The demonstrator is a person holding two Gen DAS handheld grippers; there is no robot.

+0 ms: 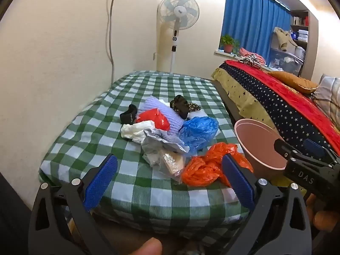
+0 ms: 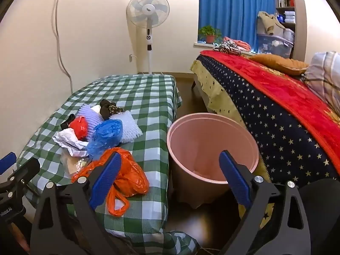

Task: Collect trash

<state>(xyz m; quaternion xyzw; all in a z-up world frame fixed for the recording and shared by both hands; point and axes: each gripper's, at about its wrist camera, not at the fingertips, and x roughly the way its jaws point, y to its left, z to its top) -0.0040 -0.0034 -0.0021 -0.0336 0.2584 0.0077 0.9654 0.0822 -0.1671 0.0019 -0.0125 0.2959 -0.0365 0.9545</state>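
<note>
A pile of trash lies on the green checked mattress [image 1: 136,189]: an orange plastic bag [image 1: 204,165] nearest, a blue plastic bag [image 1: 199,131], a red bag [image 1: 157,119], crumpled white paper [image 1: 138,130] and clear wrappers [image 1: 170,161]. A pink bin [image 2: 212,148] stands on the floor between the mattress and the bed. My left gripper [image 1: 169,182] is open and empty above the mattress's near end. My right gripper [image 2: 170,176] is open and empty, between the orange bag [image 2: 127,174] and the bin; it also shows in the left wrist view [image 1: 301,155].
A bed with a red and starred blanket [image 2: 276,97] runs along the right. A standing fan [image 2: 148,12] is at the far wall. Purple foam sheets [image 1: 161,110] and dark cloth pieces [image 1: 182,105] lie behind the trash.
</note>
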